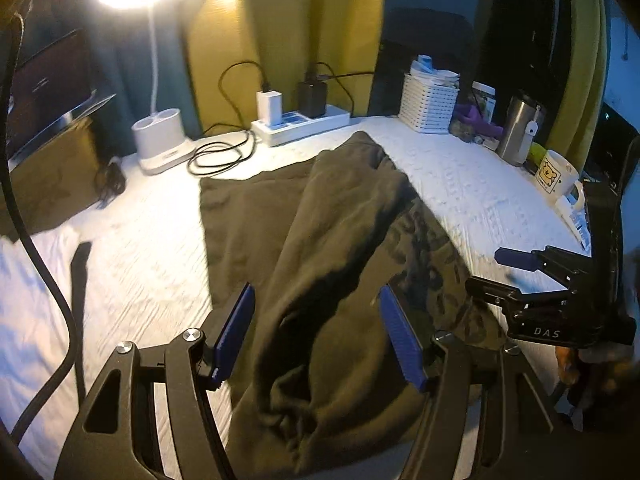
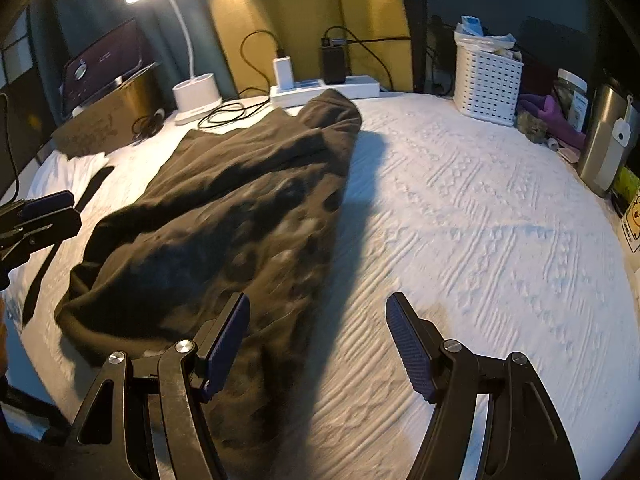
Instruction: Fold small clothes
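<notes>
A dark olive-brown garment of soft, fleecy cloth (image 2: 224, 216) lies on the white textured cover, folded lengthwise into a long, rumpled heap. One narrow end reaches toward the back edge of the surface, bunched into a small hump; the wider end spreads loosely toward the front, with thick folds and a curled hem. A darker printed pattern shows on its right-hand side, too blurred to read.

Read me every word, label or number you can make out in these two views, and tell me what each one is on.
"DAS": white letters on the black body of the right tool.
Dark olive-brown garment: dark printed pattern, not readable.
White mug with a yellow cartoon square: no legible words.
White power strip: blue label, too blurred.
Clear jar: label too small.
</notes>
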{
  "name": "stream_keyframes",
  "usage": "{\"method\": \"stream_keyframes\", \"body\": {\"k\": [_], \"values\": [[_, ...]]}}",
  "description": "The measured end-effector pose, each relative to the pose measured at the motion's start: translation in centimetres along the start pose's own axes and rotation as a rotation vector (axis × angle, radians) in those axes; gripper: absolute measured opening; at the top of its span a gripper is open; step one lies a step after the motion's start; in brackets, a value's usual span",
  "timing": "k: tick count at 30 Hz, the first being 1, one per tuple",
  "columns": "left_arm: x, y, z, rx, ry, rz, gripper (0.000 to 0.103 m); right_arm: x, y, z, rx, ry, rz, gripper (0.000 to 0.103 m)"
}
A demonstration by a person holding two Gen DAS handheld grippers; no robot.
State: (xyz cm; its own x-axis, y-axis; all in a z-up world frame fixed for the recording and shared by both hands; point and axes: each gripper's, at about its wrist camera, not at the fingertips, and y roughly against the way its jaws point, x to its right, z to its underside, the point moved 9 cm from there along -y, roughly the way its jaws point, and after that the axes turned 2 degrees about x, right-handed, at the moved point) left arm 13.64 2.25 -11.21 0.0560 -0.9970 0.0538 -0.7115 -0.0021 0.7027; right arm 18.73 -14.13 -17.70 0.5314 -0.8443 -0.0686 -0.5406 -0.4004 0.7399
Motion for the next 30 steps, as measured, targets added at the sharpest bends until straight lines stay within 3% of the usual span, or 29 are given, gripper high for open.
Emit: {"method": "stream_keyframes", "body": {"k": [30], "values": [[6.4,-11.8,-5.8,-0.142,-0.184,0.048,0.065,7.3,-5.2,-4.6,-0.021,-0.081,-0.011,0.072]]}}
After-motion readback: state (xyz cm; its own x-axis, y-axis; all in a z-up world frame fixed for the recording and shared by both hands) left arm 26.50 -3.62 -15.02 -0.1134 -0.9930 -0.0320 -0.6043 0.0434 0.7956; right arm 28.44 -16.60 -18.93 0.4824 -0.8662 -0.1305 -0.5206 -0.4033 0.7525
